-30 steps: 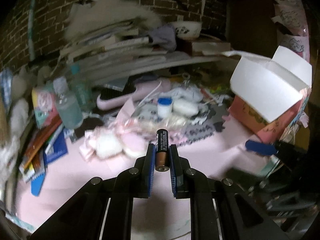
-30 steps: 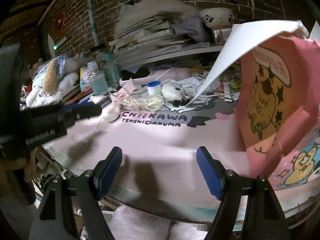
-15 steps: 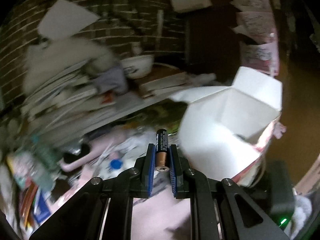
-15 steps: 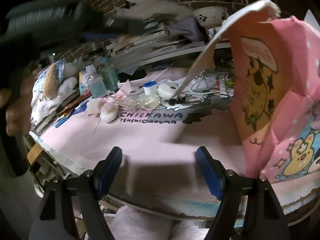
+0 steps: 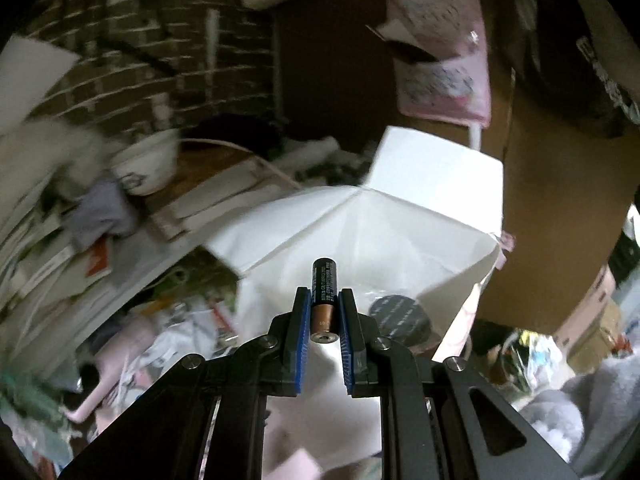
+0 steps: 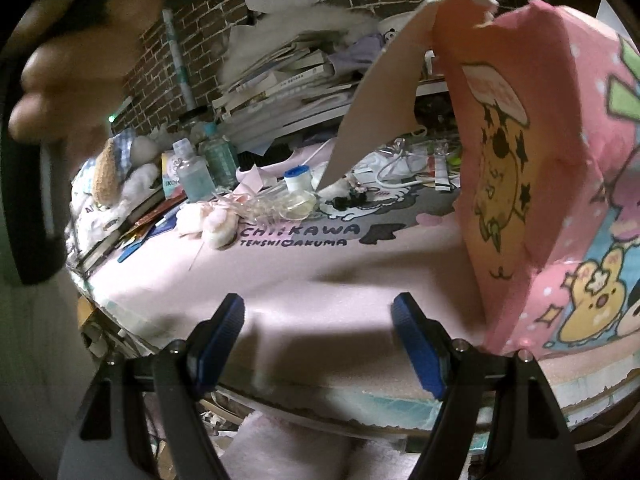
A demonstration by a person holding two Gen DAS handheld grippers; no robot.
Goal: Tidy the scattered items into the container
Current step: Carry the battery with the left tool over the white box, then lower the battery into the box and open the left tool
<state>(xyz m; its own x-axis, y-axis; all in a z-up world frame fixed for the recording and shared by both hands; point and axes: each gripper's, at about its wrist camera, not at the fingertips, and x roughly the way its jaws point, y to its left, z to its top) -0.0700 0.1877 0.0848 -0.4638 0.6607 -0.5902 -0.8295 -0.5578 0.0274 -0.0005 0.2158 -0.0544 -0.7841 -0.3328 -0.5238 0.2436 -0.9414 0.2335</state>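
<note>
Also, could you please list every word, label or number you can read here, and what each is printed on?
"CHIIKAWA" on the pink mat
"TENSHI AKUMA" beneath it, same mat
Battery print: too small to read
Book spines: blurred
Pink box speech-bubble text: unreadable

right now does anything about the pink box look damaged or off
Yes. In the right wrist view the pink cartoon-printed box has a ragged, torn top edge, and one flap juts out askew over the mat. Its walls look creased. The left gripper, shut on a battery, is over the opening.
</note>
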